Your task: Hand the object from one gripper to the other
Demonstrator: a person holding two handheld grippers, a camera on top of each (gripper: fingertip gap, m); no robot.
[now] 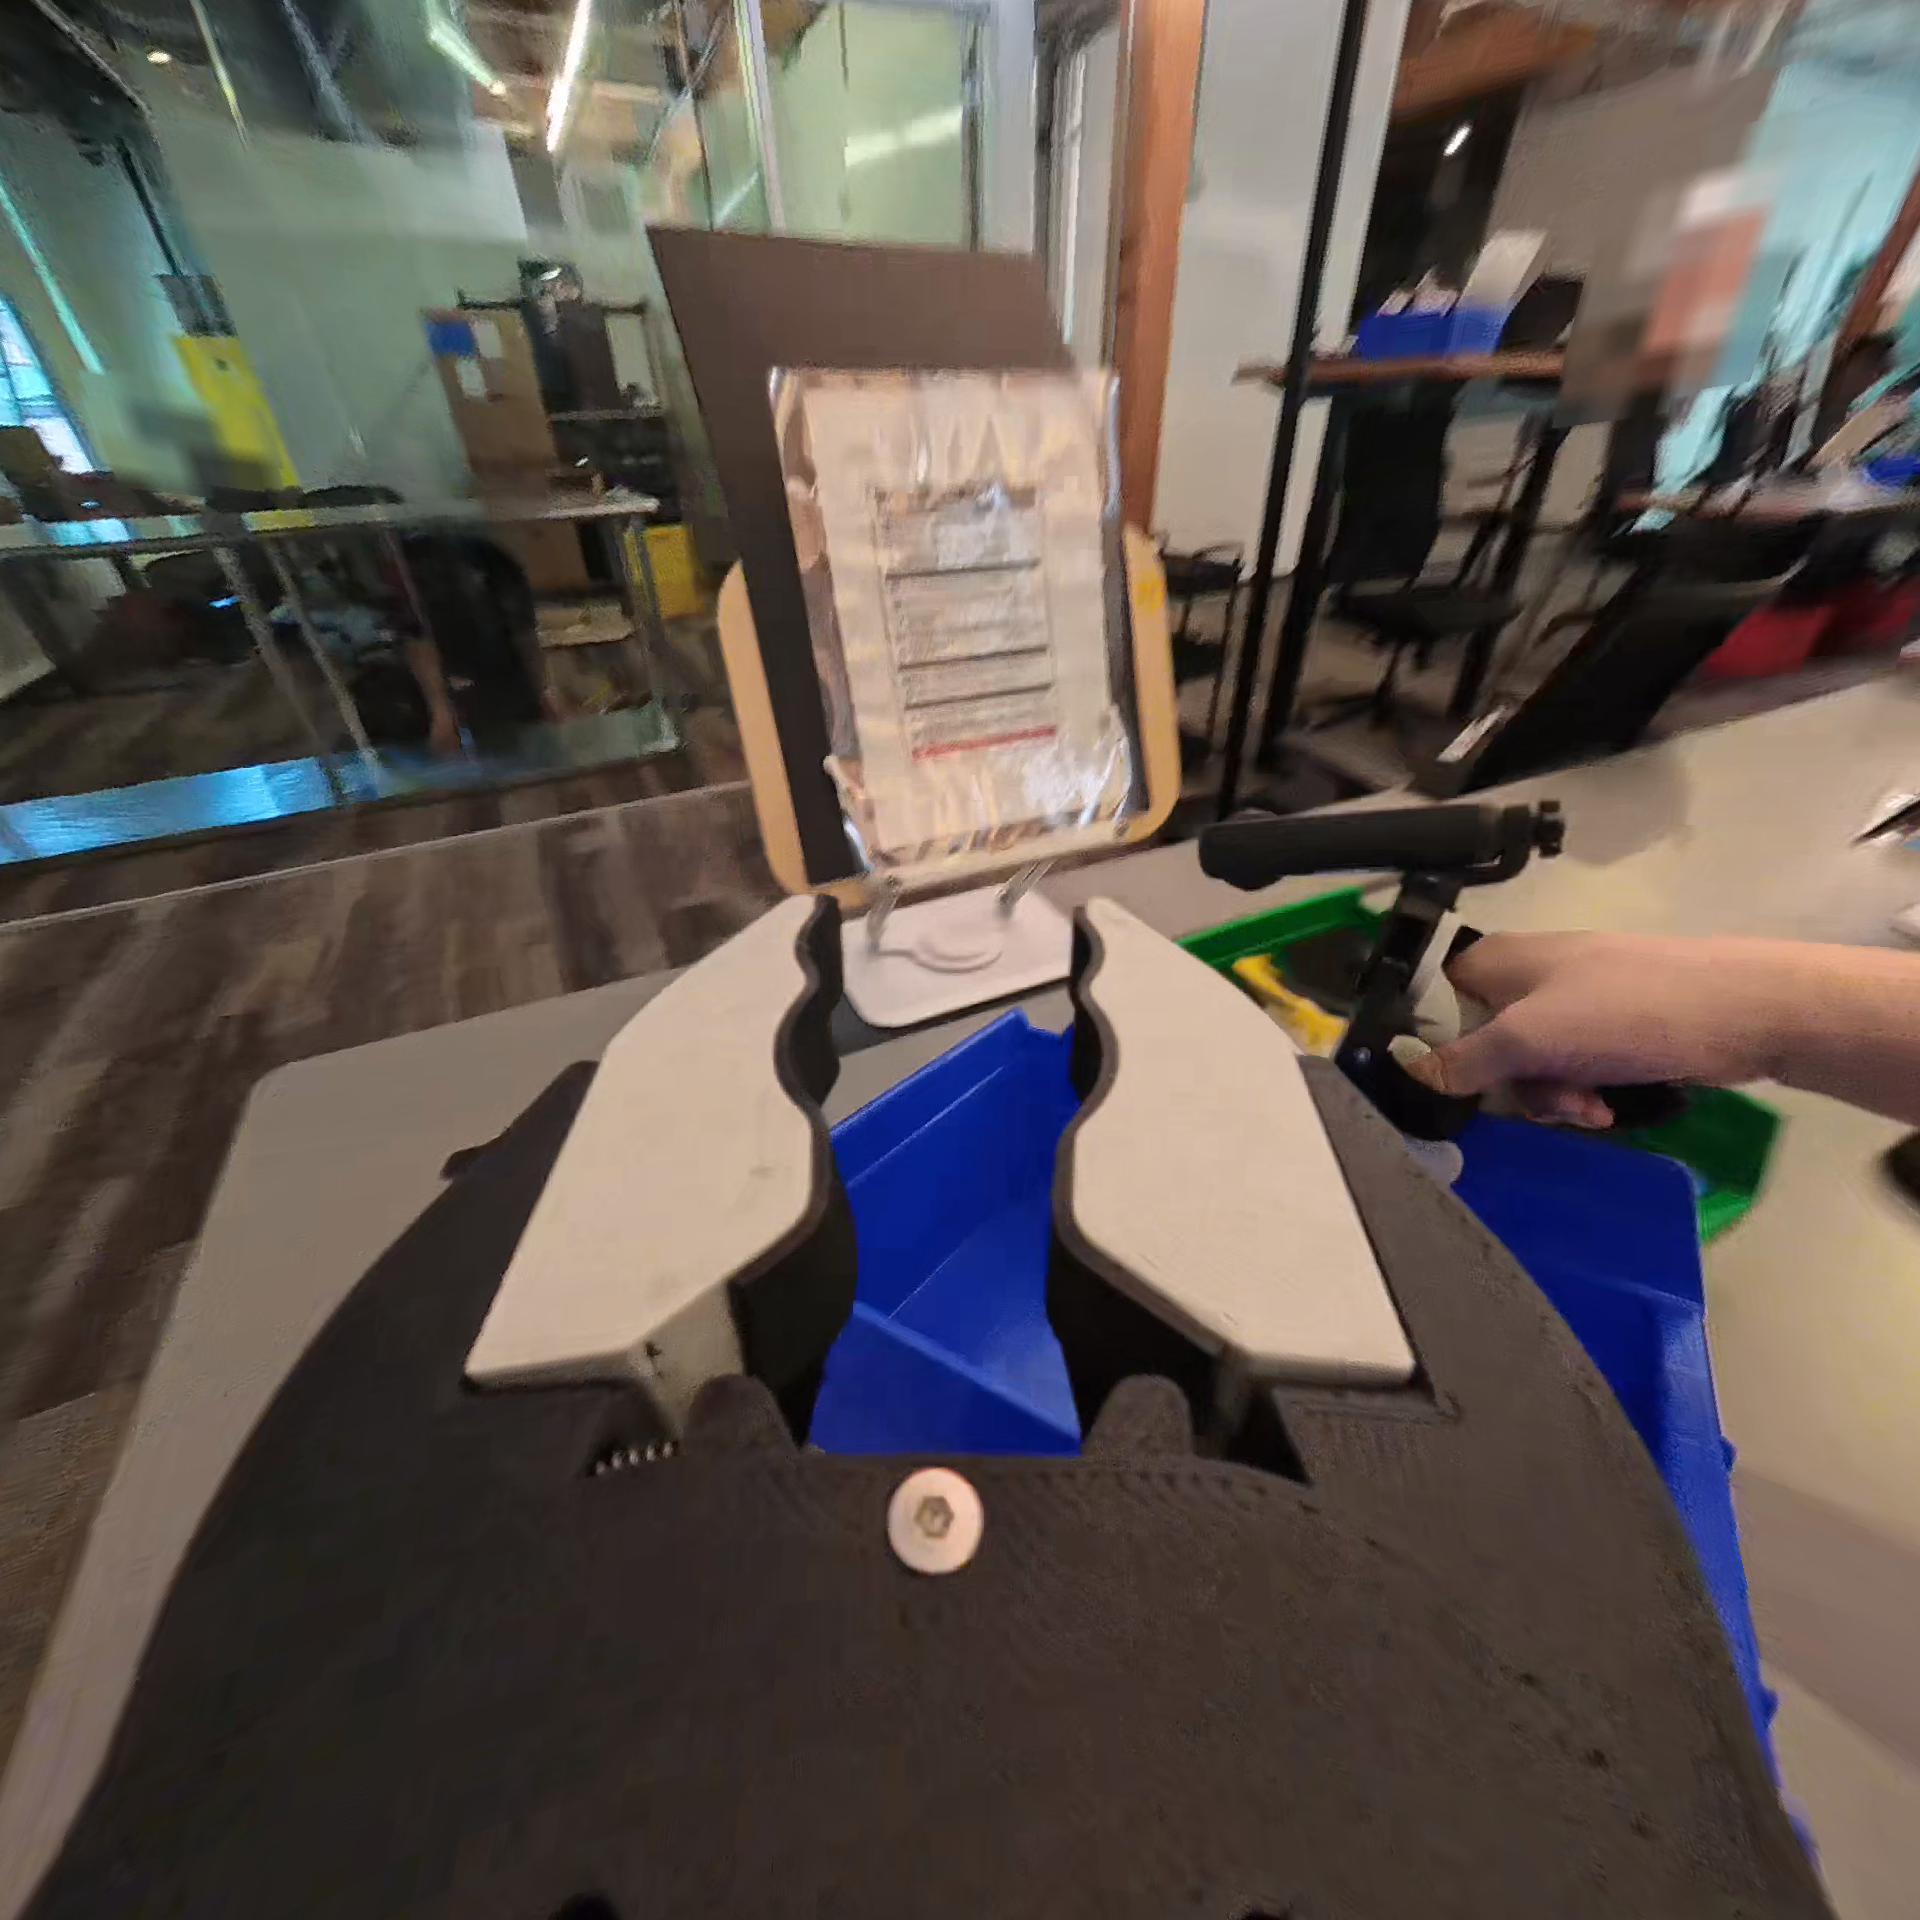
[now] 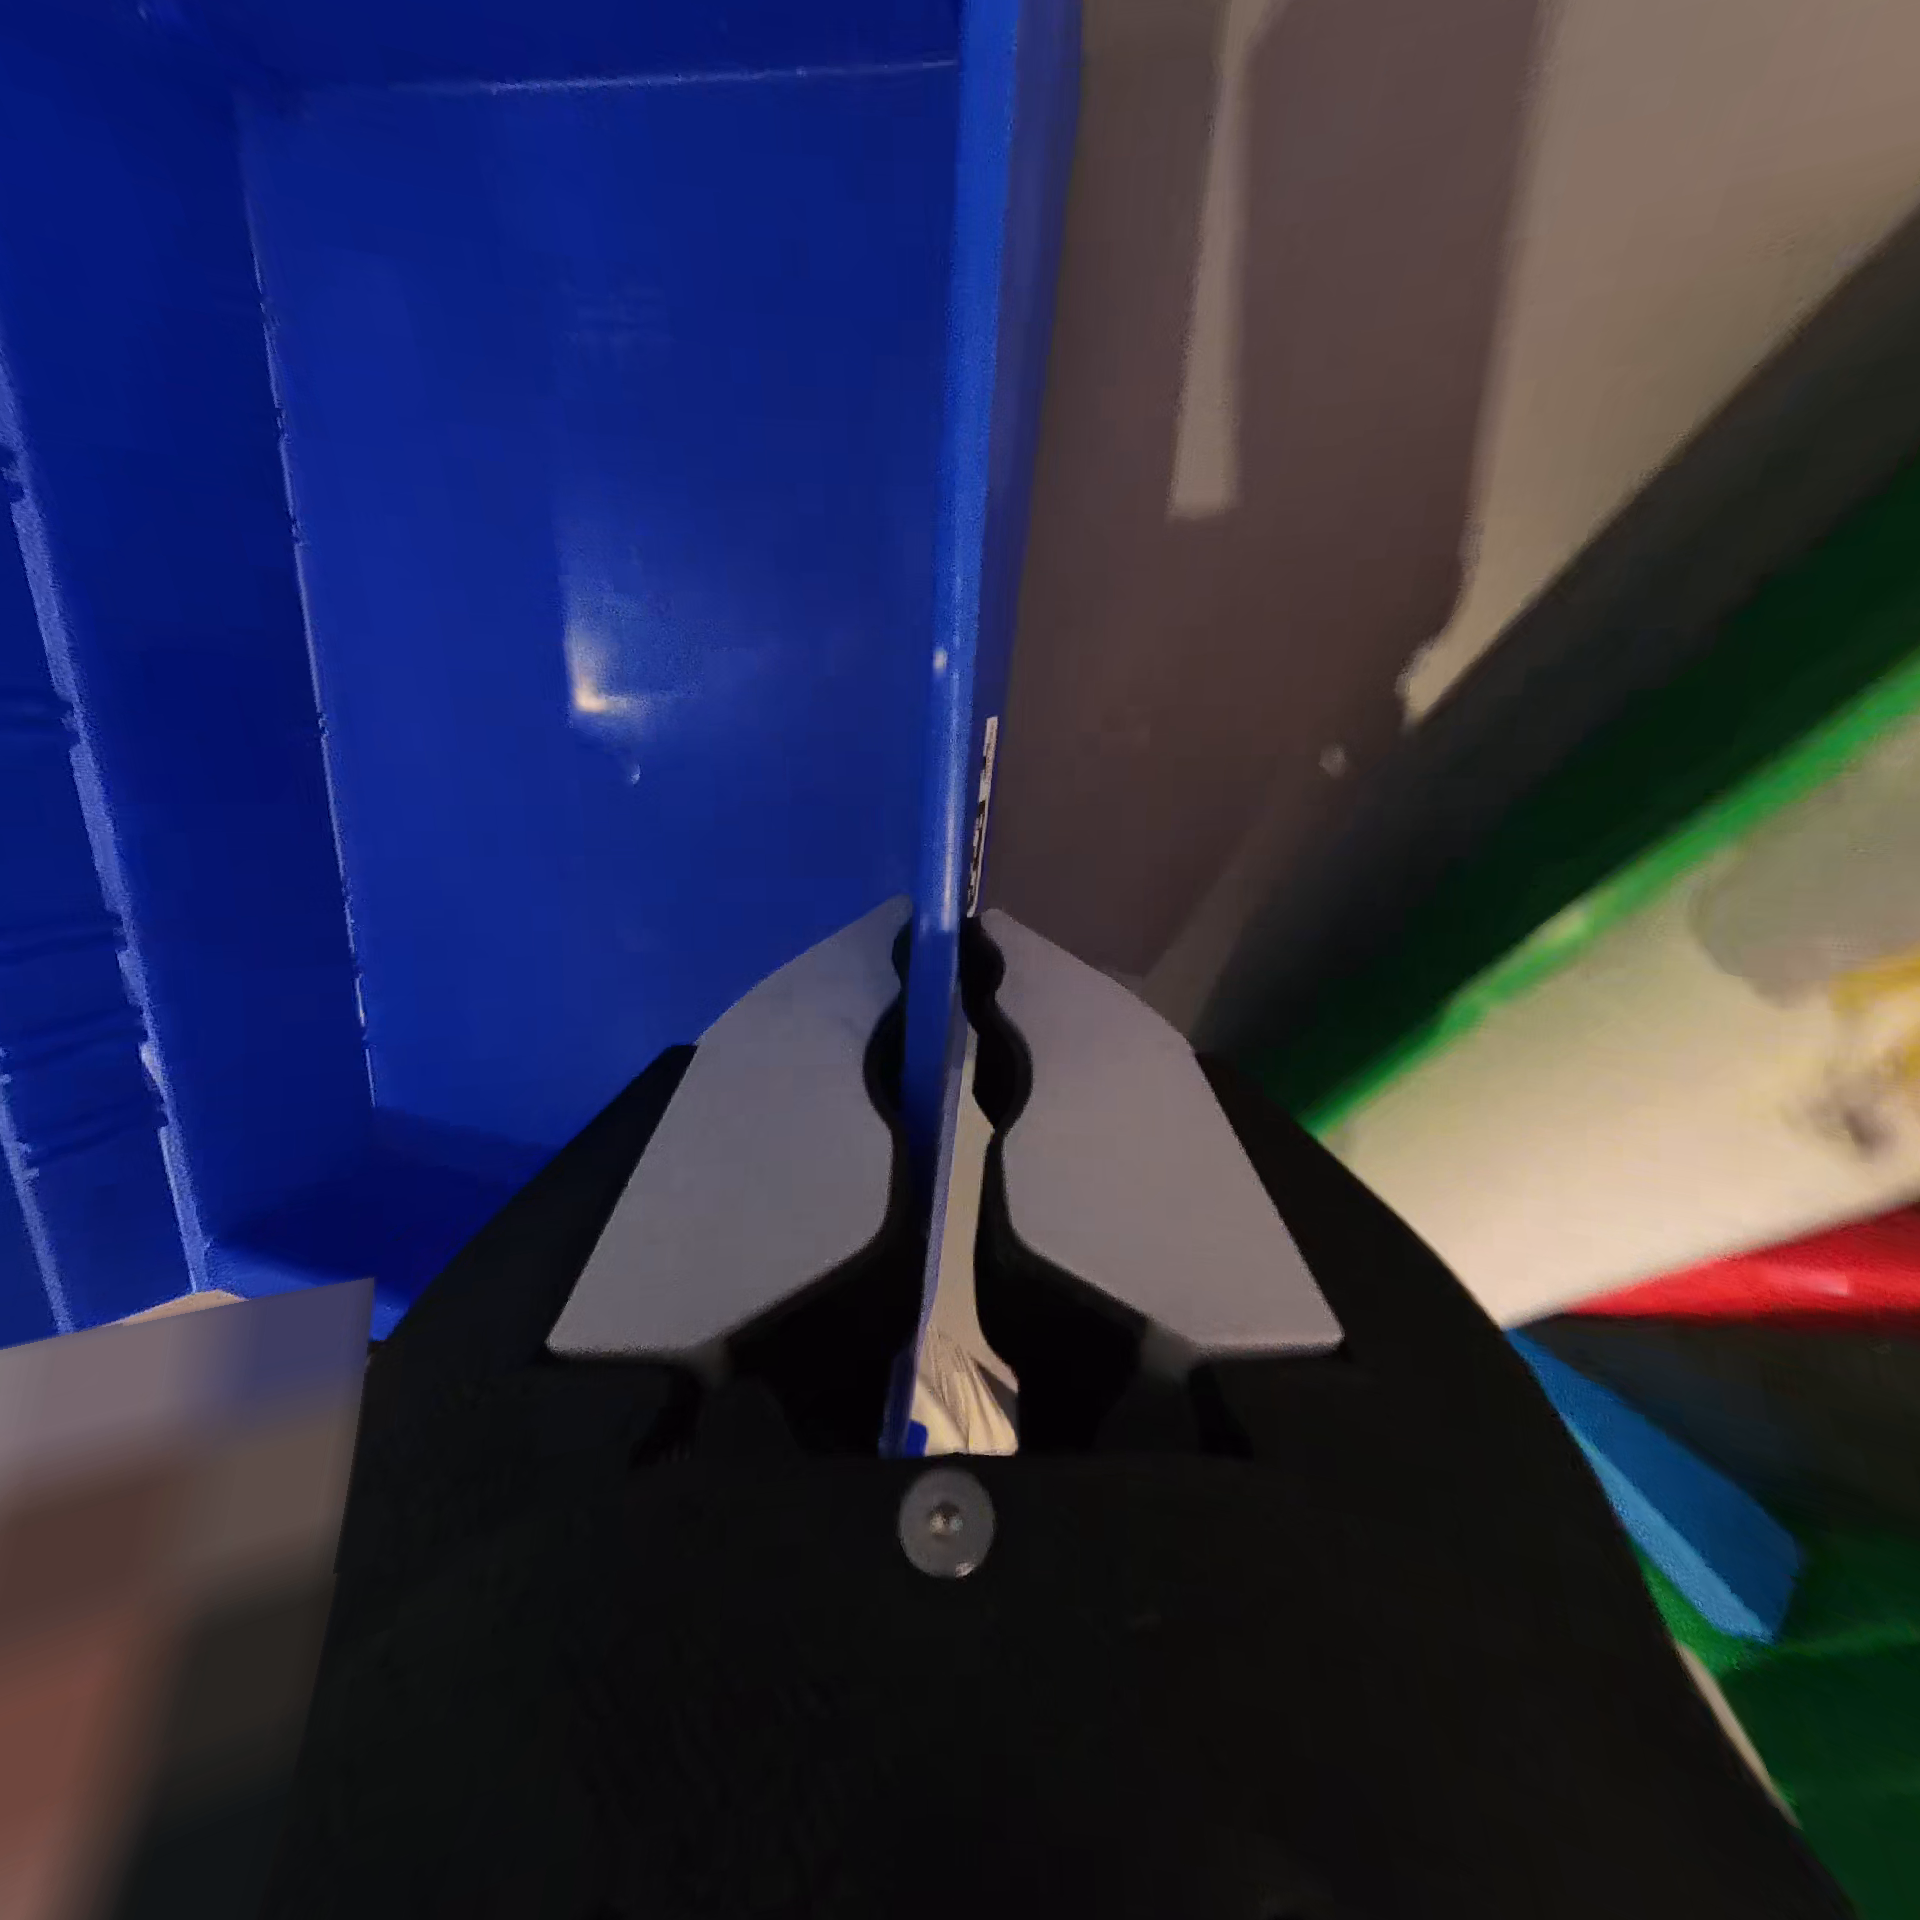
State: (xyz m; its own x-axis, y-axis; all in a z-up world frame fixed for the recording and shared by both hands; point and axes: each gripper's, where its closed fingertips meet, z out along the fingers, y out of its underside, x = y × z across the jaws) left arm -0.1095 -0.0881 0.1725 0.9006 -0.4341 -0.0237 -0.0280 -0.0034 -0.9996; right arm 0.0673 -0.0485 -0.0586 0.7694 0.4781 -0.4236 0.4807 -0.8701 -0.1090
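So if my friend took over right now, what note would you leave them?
Right gripper: shut on the side wall of the blue plastic bin, a person's hand on its handle.
Left gripper: open, empty, hovering over the near end of the same bin.
The bin sits on the grey table, with a green plastic bin beside it.
Done: right has its grip.
Left: close the left gripper on the bin, then let go with the right.

Printed sheet point(image 1: 961, 623) in plastic sleeve is standing on counter point(image 1: 416, 1101), text blurred; small label point(image 2: 982, 810) is sitting on blue bin point(image 2: 623, 468) wall, unreadable.
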